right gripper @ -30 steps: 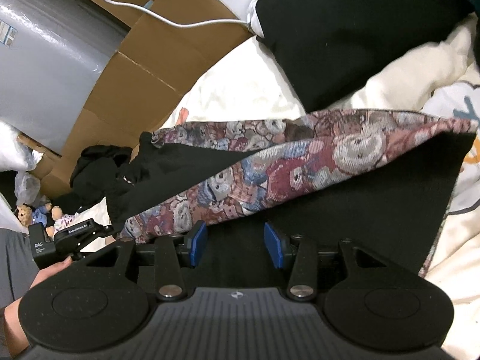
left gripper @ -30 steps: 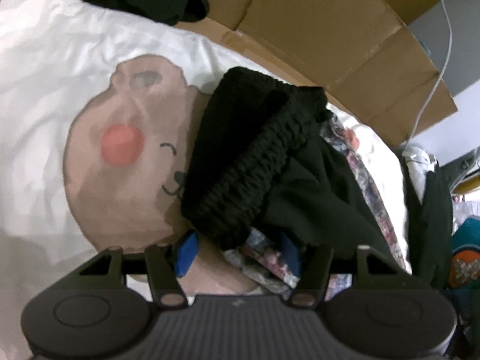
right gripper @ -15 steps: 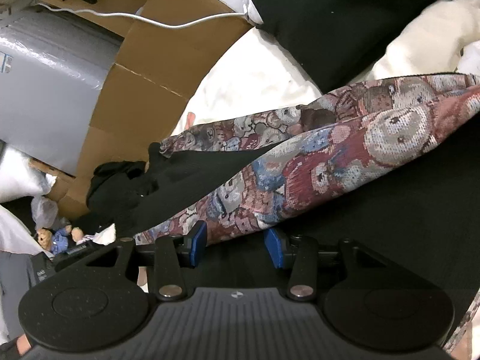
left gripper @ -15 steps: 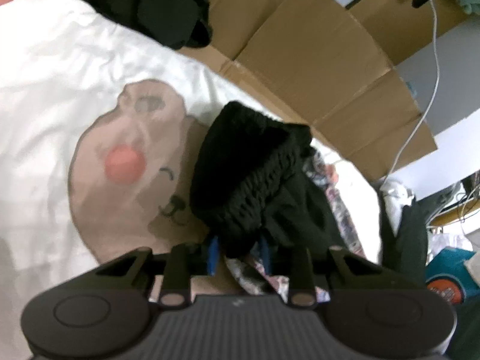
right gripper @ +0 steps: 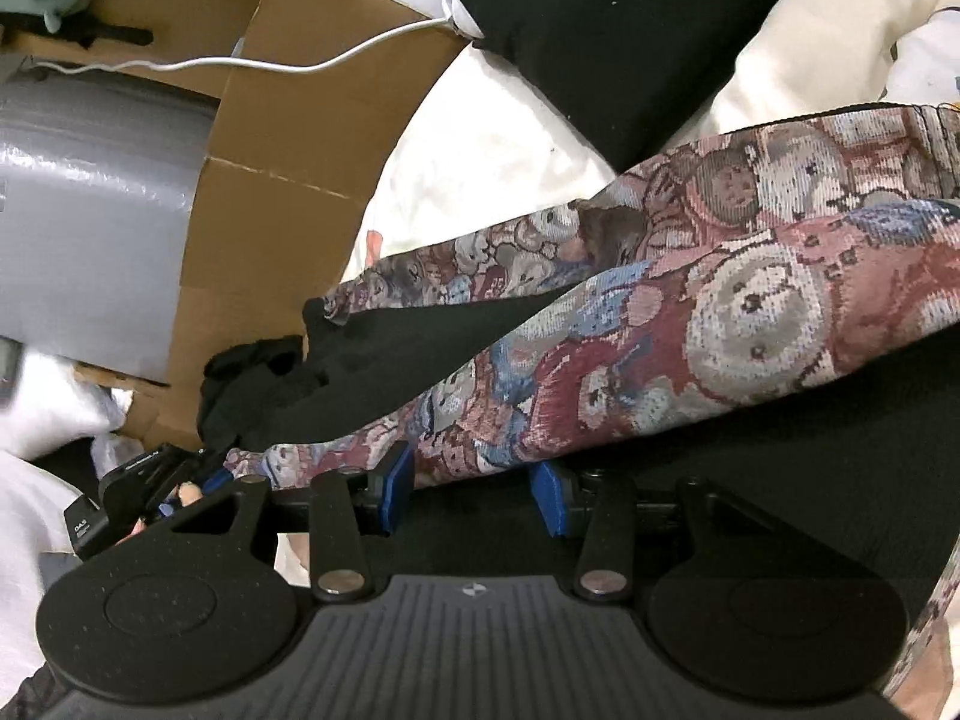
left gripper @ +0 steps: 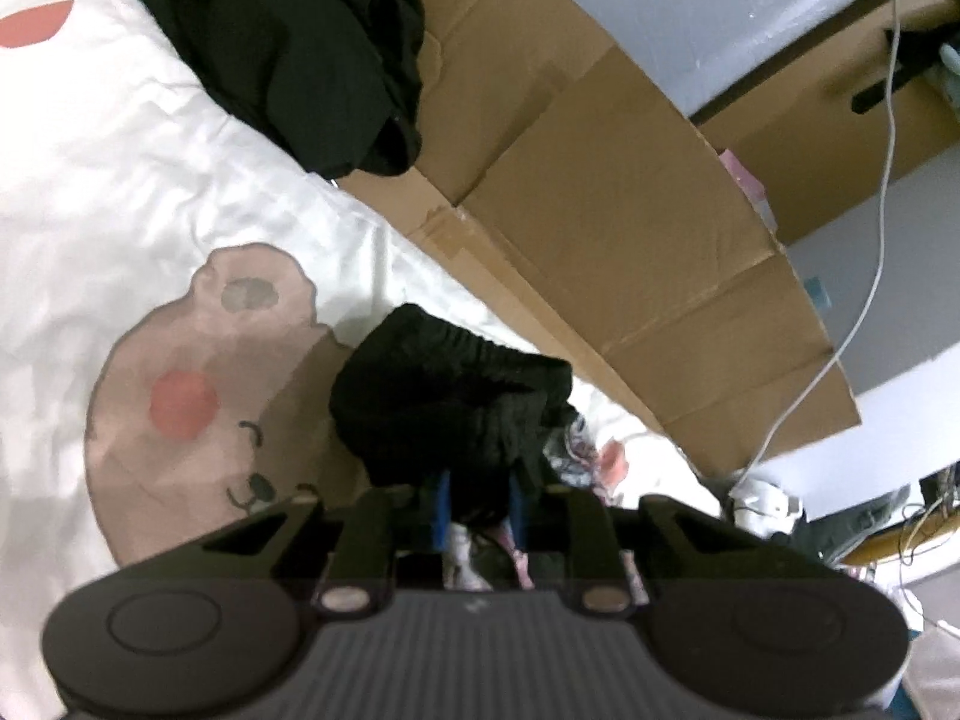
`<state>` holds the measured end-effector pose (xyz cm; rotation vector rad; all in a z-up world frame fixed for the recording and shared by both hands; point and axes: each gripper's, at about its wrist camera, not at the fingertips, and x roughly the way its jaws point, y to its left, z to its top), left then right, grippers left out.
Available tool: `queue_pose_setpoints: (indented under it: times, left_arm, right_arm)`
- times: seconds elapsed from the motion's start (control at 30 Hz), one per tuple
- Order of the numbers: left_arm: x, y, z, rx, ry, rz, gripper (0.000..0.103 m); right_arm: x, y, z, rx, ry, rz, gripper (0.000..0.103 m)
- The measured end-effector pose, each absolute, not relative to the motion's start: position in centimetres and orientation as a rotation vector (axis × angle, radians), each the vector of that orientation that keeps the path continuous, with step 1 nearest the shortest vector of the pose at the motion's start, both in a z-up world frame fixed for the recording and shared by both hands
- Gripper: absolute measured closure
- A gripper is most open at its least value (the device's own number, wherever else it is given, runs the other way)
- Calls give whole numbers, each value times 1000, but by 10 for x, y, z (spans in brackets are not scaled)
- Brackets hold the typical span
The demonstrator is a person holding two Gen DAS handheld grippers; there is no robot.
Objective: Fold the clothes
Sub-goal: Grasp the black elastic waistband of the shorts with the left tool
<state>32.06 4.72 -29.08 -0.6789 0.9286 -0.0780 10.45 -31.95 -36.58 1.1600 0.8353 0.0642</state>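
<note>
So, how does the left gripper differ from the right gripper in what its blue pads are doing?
The left gripper has its jaws narrow and closing on the black ribbed knit cuff; the right gripper has its jaws wider apart, around the edge of the bear-patterned woven garment. Whether the right pads press it, I cannot tell. Both are at the same garment.

A bed (left gripper: 180, 192) carries a patterned sweater (right gripper: 690, 324) spread across it, its ribbed cuff (left gripper: 444, 396) bunched between the jaws of the left gripper (left gripper: 478, 507). Flattened cardboard (left gripper: 600, 228) stands along the bed's far edge. A heap of clothes (left gripper: 300, 48) lies on the bed, behind the cuff. A cable (right gripper: 240, 63) trails over the cardboard.
</note>
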Motion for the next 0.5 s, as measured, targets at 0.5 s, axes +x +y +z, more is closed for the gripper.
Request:
queue_pose_setpoints:
  times: [0.5]
  left_arm:
    - [340,23,-272,-772,867,-49,85]
  right_arm:
    - [110,-335,-358,1130,768,15,56]
